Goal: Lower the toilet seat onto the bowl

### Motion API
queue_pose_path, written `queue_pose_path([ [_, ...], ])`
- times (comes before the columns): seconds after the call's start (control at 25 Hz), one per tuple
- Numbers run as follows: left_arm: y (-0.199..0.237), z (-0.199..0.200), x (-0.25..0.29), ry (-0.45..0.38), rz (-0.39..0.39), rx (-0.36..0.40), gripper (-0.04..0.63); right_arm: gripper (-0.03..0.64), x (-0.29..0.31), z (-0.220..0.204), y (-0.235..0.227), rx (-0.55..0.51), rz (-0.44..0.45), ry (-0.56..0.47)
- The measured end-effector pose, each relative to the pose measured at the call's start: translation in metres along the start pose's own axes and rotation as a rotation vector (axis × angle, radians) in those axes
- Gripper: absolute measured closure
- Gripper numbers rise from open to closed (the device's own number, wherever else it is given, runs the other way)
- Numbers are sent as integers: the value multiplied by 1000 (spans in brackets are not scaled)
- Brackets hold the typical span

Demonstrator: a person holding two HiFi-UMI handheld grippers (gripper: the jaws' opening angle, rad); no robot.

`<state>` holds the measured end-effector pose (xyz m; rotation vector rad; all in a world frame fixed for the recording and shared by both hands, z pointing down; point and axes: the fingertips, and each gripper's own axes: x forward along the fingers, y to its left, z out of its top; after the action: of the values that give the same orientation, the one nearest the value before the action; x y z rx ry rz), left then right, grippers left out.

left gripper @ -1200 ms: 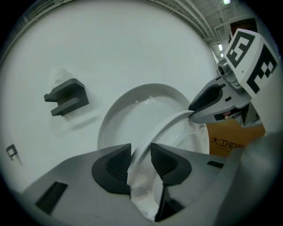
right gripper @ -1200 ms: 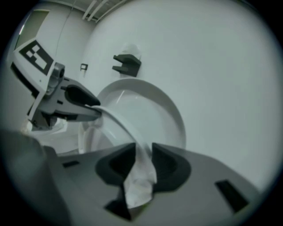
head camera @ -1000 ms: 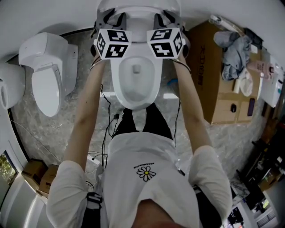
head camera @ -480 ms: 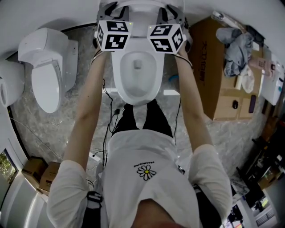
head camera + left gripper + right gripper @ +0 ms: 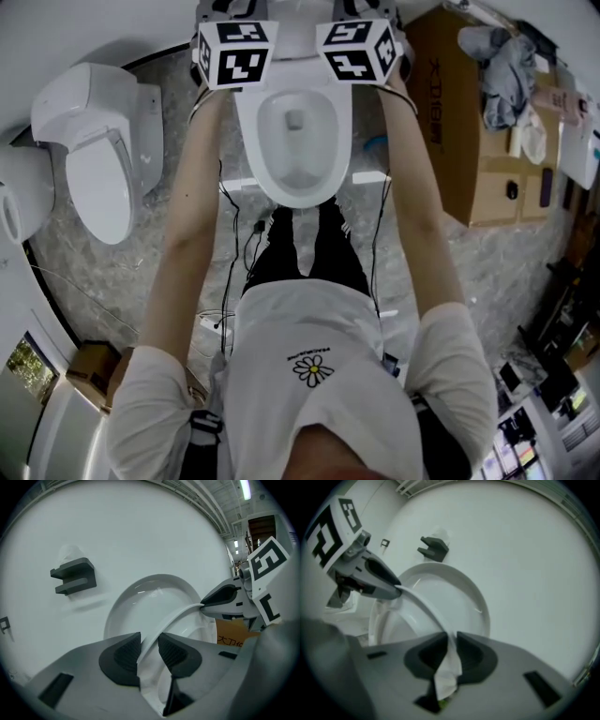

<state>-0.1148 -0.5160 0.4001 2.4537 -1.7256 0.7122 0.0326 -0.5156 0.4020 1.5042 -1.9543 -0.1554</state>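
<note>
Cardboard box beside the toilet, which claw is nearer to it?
Right. The right claw grips the seat beside the cardboard box; the left claw grips it across the bowl, farther off.

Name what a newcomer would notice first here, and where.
An open toilet bowl fills the head view's top centre. Its raised toilet seat is gripped by the left tool and right tool, whose jaws have just been closing on it. A second toilet stands at left.

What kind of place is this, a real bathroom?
Probably a test or showroom space rather than a home bathroom: the white ceramic toilet in front has a second white toilet beside it, with a brown cardboard box and loose black cables on the floor.
</note>
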Motion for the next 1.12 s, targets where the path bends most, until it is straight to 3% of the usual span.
queue_pose_path([
  [0.52, -21, -9, -36, -6, 6, 34, 465, 538, -38, -14, 9, -60, 24, 8],
  [1.12, -66, -50, -125, 51, 85, 125, 463, 538, -131, -53, 47, -198, 119, -49],
])
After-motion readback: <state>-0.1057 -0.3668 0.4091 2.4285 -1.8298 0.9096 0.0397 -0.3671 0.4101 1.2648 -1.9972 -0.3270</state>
